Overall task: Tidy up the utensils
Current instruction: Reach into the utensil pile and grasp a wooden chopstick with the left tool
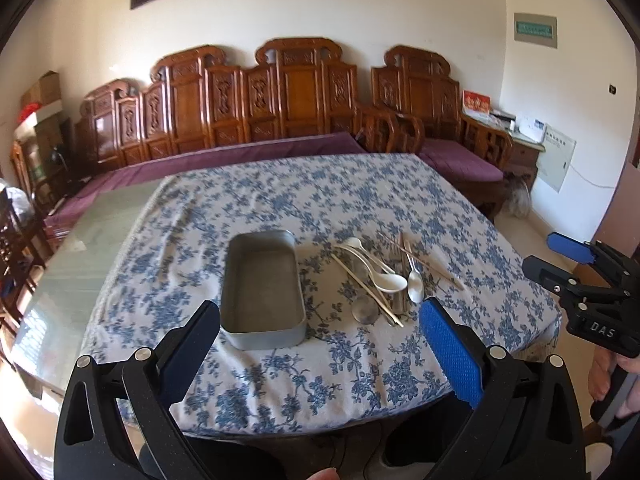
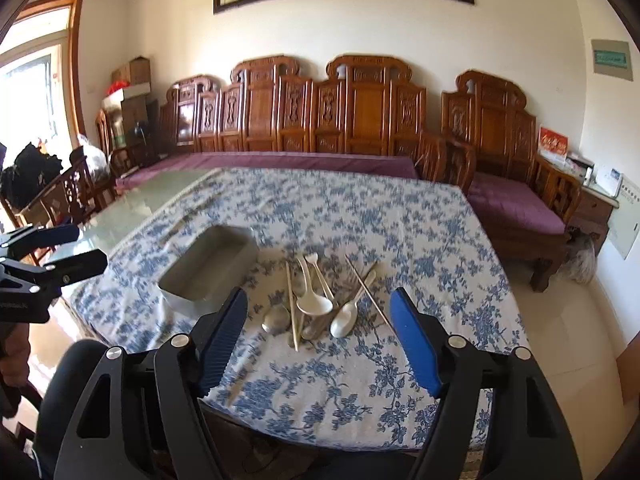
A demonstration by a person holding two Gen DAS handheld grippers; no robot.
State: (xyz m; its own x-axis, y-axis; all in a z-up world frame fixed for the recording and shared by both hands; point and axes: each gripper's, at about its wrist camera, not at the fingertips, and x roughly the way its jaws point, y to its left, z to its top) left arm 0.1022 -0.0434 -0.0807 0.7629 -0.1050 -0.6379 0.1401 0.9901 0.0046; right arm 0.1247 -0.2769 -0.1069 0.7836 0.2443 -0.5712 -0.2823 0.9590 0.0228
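the utensils (image 2: 320, 300) lie in a loose heap on the blue-flowered tablecloth (image 2: 420, 240): white spoon (image 2: 316, 304), metal spoon (image 2: 345, 322), chopsticks (image 2: 291, 304). just beside them stands a metal tin (image 1: 262, 292). the left gripper (image 1: 320, 356) and right gripper (image 2: 320, 344) hover above the near edge, fingers spread wide, holding nothing.

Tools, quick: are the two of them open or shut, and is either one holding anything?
Left tool: open, holding nothing.
Right tool: open, holding nothing.
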